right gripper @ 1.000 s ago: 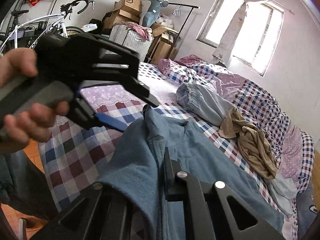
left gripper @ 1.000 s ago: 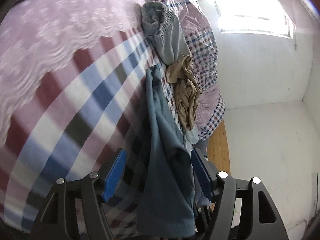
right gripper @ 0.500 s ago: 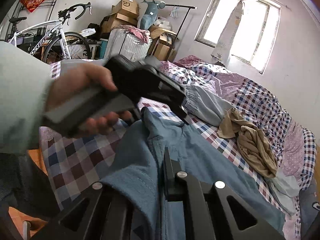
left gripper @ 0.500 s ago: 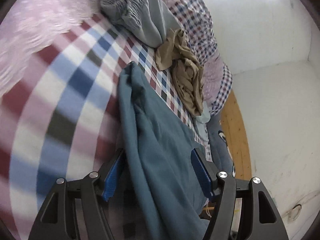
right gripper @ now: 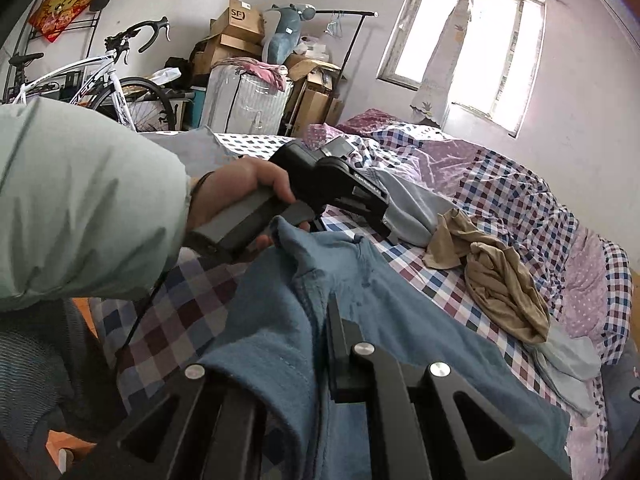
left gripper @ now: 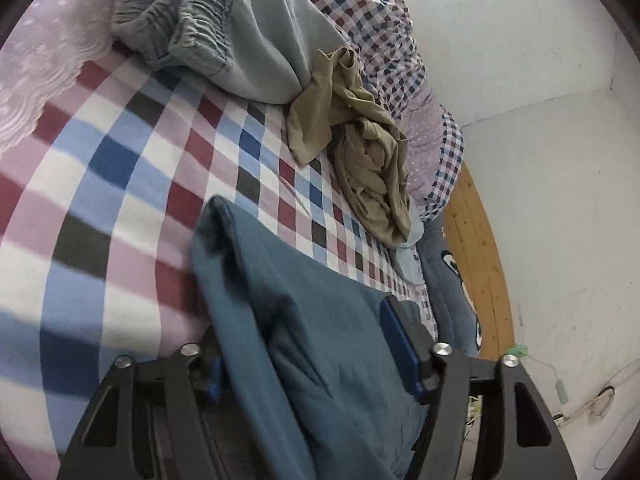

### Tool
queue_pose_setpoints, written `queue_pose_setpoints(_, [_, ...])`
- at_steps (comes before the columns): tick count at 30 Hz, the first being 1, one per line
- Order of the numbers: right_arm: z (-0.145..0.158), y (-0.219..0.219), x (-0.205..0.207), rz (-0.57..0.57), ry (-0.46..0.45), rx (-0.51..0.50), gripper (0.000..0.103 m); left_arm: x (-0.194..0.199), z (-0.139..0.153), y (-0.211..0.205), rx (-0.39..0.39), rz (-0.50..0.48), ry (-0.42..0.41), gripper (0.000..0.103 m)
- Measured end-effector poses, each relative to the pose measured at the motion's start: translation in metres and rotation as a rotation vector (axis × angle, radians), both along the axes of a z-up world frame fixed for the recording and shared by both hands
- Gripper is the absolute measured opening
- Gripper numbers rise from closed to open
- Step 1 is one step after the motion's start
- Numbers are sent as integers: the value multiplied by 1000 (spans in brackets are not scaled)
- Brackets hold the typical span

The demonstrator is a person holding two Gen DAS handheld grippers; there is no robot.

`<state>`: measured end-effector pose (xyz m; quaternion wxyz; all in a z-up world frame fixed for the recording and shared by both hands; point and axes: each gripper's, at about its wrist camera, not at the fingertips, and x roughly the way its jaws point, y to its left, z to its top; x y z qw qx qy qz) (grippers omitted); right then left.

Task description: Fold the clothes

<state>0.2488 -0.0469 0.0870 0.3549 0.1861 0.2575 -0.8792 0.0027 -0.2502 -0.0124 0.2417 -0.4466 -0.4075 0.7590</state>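
**Both grippers on the blue garment, right clamped, left closing**

The right gripper (right gripper: 320, 344) is nearest in its own view: its black jaws are pressed together on a fold of the blue-grey cotton garment (right gripper: 384, 320), which is bunched over and between the fingers. The left gripper (left gripper: 308, 344) straddles a thick ridge of the same garment (left gripper: 288, 300); its blue-padded jaws are closing with the cloth between them. The right-hand pad (left gripper: 400, 344) lies against the fabric; the left-hand pad is mostly hidden under the fold, so full contact cannot be confirmed.

The garment lies spread along the near edge of the bed, on the checked red, blue and white sheet (left gripper: 120, 184). In the right wrist view, a person's hand (right gripper: 236, 192), emerging from a pale green sleeve (right gripper: 80, 200), grips the left tool's grey handle just above the garment's collar end.

Farther along the sheet sits a crumpled tan garment (left gripper: 368, 160), and touching it, beyond, a grey garment with a gathered elastic waistband (left gripper: 240, 32). A small-check quilt (right gripper: 500, 184) is heaped against the far wall.

At the back of the room stand a white road bicycle (right gripper: 100, 72), stacked cardboard boxes (right gripper: 236, 24) and a bright window with a thin curtain (right gripper: 464, 40).
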Motion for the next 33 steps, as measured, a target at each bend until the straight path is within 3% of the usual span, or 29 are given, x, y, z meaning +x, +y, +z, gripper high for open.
queue_pose_setpoints(7, [-3, 1, 7, -2, -9, 12, 5, -9, -8, -7, 13, 18, -22, 38])
queue_pose_setpoints(9, [-6, 0, 9, -5, -13, 19, 5, -10, -10, -7, -6, 35, -28, 24])
queue_pose_setpoints(10, [-8, -2, 9, -8, -15, 25, 5, -10, -12, -7, -11, 42, -36, 12])
queue_pose_setpoints(20, [-15, -23, 24, -27, -39, 48, 3, 6, 9, -17, 50, 114, 52, 9])
queue_pose_setpoints(29, [10, -50, 54, 6, -28, -22, 3, 42, 90, -36, 131, 103, 279, 8])
queue_pose_setpoints(31, [14, -57, 56, 15, -42, -50, 3, 49, 97, -48, 155, 109, 296, 8])
queue_pose_setpoints(33, [13, -64, 55, 13, -63, -70, 3, 49, 89, -59, 149, 129, 263, 8])
